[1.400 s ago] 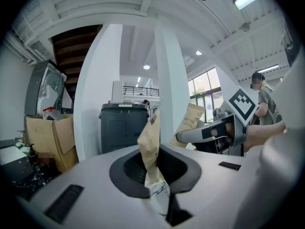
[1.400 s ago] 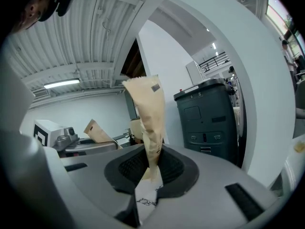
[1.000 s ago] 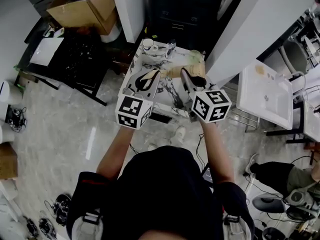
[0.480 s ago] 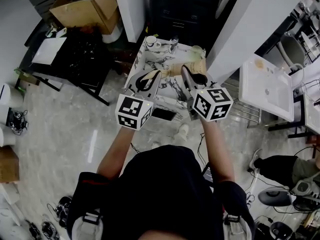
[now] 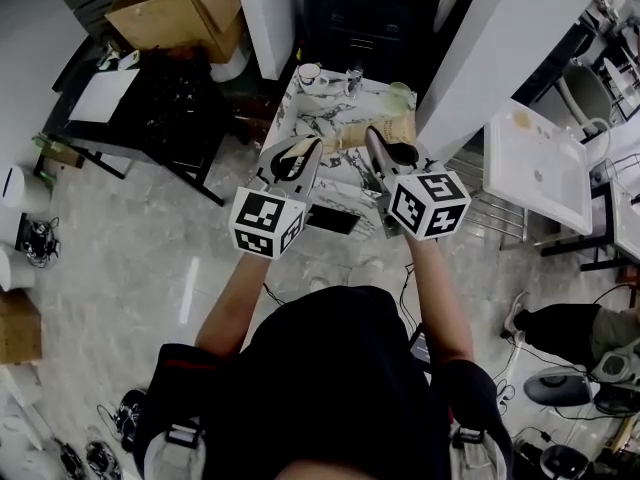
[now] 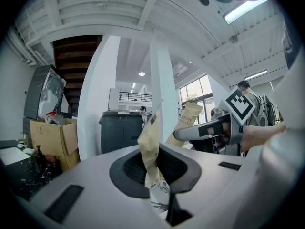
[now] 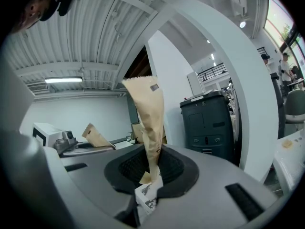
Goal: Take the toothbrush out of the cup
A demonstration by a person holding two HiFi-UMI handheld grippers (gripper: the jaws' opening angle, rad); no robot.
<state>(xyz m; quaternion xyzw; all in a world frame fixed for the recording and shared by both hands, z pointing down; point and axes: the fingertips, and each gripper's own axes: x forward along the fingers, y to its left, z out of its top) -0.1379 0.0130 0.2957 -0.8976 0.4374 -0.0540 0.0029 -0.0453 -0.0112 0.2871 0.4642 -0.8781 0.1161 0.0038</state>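
At far left of the head view, a cardboard box [image 5: 180, 13], its top cut by the frame edge. Below it, a black table [image 5: 160, 118] with a white sheet [image 5: 105, 93]; any print on the sheet too small to read.

Next, the left gripper [image 5: 318, 146], held about level over the near end of a marbled table [image 5: 300, 118]. Clamped on a tan paper packet [image 6: 150, 144]: lower end nipped between the pads, upper end standing free. Small dark patch near that packet's top, not legible. On the marker cube [image 5: 265, 223], black-and-white squares only, no letters.

At the table's far end, a white cup [image 5: 308, 71], a glass [image 5: 352, 76] and a pale green cup [image 5: 400, 94]. All three small and dim, contents impossible to make out. No bare toothbrush to be made out in any view; only paper wrapping bearing its name, up at the two grippers and well apart from the cups.

Then the right gripper [image 5: 372, 140], closed on a second tan packet [image 7: 151, 123], gripped low, the rest rising above the jaws. Seen from the left gripper view, dark print on that packet, apparently "TOOTH BRUSH", partly covered by the gripper. From the head view, tan paper running between the two tips; one piece or two, unclear.

Further right, a white basin [image 5: 540, 168]. At bottom right, a seated person [image 5: 565, 333], cut off by the frame edge.
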